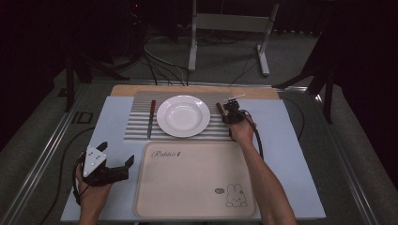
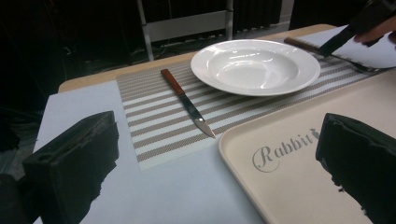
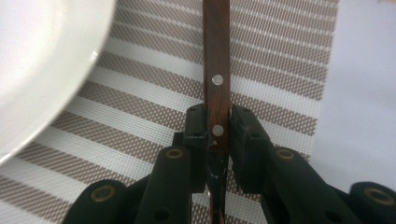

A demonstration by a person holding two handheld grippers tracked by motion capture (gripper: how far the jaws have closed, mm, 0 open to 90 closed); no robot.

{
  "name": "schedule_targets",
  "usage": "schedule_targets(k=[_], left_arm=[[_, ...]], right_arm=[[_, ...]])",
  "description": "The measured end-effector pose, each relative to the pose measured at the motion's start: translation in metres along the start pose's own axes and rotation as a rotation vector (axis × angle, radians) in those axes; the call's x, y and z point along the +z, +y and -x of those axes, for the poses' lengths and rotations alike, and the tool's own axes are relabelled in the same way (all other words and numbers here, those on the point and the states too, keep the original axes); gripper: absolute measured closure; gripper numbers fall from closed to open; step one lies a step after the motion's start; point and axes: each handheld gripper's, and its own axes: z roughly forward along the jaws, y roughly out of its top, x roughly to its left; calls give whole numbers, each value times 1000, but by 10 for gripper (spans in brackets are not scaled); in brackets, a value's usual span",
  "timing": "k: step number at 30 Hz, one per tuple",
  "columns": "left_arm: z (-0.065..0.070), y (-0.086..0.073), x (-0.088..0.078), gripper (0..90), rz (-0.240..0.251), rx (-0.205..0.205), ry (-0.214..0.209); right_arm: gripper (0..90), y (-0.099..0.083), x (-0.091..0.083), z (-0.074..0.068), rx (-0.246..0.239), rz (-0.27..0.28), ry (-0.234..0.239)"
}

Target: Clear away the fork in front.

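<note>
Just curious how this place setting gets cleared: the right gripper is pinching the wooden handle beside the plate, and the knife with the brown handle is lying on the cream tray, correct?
Not quite. The knife lies on the striped placemat, left of the plate, not on the tray, as the left gripper view shows. The right gripper does pinch the wooden handle.
</note>
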Motion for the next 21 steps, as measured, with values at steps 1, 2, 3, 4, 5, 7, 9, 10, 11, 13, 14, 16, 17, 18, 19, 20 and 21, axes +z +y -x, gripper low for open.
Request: schedule_targets(k=[1, 2, 3, 4, 5, 7, 9, 10, 11, 13, 14, 16, 17, 18, 19, 20, 21], left_arm=[[0, 0, 0, 1, 0, 0, -1], [1, 0, 0, 2, 0, 2, -1], [1, 0, 0, 2, 0, 3, -2], [2, 0, 0, 2, 0, 3, -1], [2, 0, 0, 2, -2, 5, -2], [3, 1, 1, 2, -5, 8, -4], [3, 1, 2, 1, -2, -1, -16], [4, 2, 2, 2, 0, -4, -23], [6, 3, 3, 1, 2, -7, -33], [9, 4, 4, 2, 3, -9, -44], [10, 5, 5, 2, 2, -8, -47], [13, 7, 7, 2, 1, -19, -60], [15, 9, 8, 2, 1, -26, -65], [17, 11, 11, 3, 5, -33, -70], [20, 14, 13, 9, 8, -36, -74], [23, 17, 16, 9, 11, -38, -80], [26, 21, 19, 10, 15, -38, -88]], right_arm=[[785, -1, -3, 1, -1, 9, 12], [786, -2, -11, 2, 13, 44, 37], [786, -2, -11, 2, 13, 44, 37], [785, -3, -15, 2, 21, 60, 53], [785, -4, -19, 1, 13, 80, 56], [785, -8, -27, -2, 6, 110, 70], [785, -13, -34, -5, -4, 134, 89], [785, -16, -38, -7, -14, 150, 87], [784, -20, -42, -9, -18, 166, 89], [785, -30, -52, -15, -44, 203, 102], [784, -34, -55, -18, -52, 220, 102], [784, -41, -62, -21, -60, 250, 114], [785, -45, -66, -23, -64, 265, 118], [784, -48, -69, -25, -73, 278, 120], [784, -52, -72, -27, -79, 290, 120], [784, -55, -74, -29, -86, 302, 118], [784, -59, -76, -31, -93, 314, 121]])
